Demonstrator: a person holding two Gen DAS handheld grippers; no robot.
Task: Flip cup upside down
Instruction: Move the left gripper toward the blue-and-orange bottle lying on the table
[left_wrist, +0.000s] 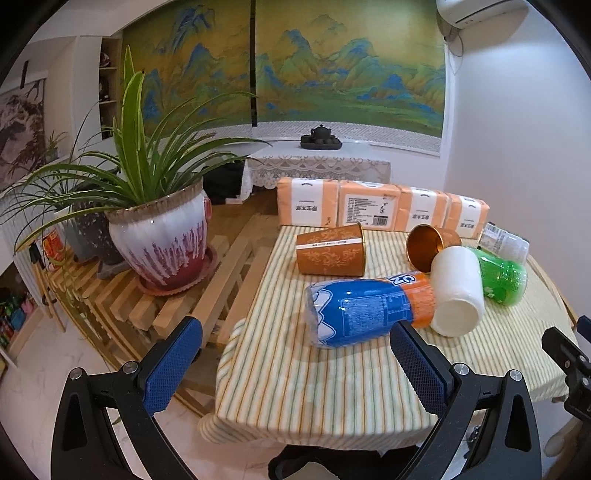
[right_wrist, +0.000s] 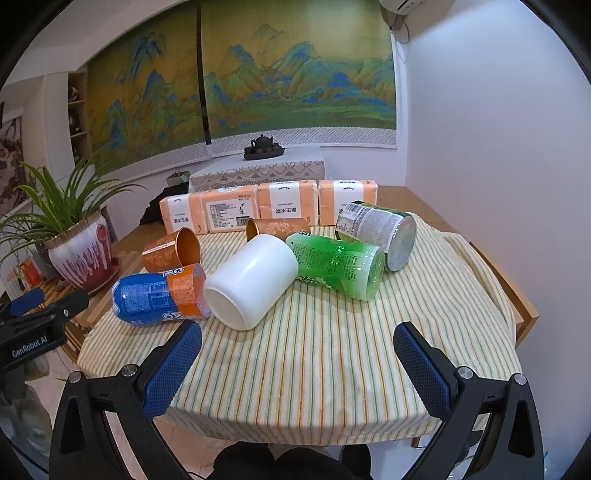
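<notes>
Left tongs (left_wrist: 295, 354): were held wide apart and empty at the near edge of the bench (left_wrist: 332, 398), with the blue-and-orange cup just ahead of the pads.
Right tongs (right_wrist: 297, 354): were likewise spread wide with nothing between them, poised over bare striped cloth (right_wrist: 314, 369) short of the white cup.
Blue-and-orange cup (left_wrist: 365, 312): was laid on its side nearest the left tongs, touching the white cup at its orange end. A roll toward the near-left bench edge was judged likely if it were nudged rather than pinched squarely; the glossy wrap was judged slippery.
White cup (right_wrist: 251, 282): was found on its side, base turned toward the right camera, pressed between the blue-and-orange cup and the green cup. Its smooth, broad body was judged to demand a nearly full opening; a skewed pinch could have squirted it out.
Green cup (right_wrist: 338, 264): lay on its side against the white cup, so it was expected to be disturbed by any lift of that neighbour.
Silver-labelled cup (right_wrist: 380, 230): was seen tipped over behind the green one, close to rumpled cloth that could have snagged it.
Copper cups (left_wrist: 330, 251): two were lying farther back, mouths open sideways; the right one (left_wrist: 430, 245) touched the white cup.
Tissue packs (left_wrist: 380, 208): were lined along the far edge, judged a backstop against rolling.
Chief risk: a chain of rolling among touching cups, since none had yet been stood mouth down.
</notes>
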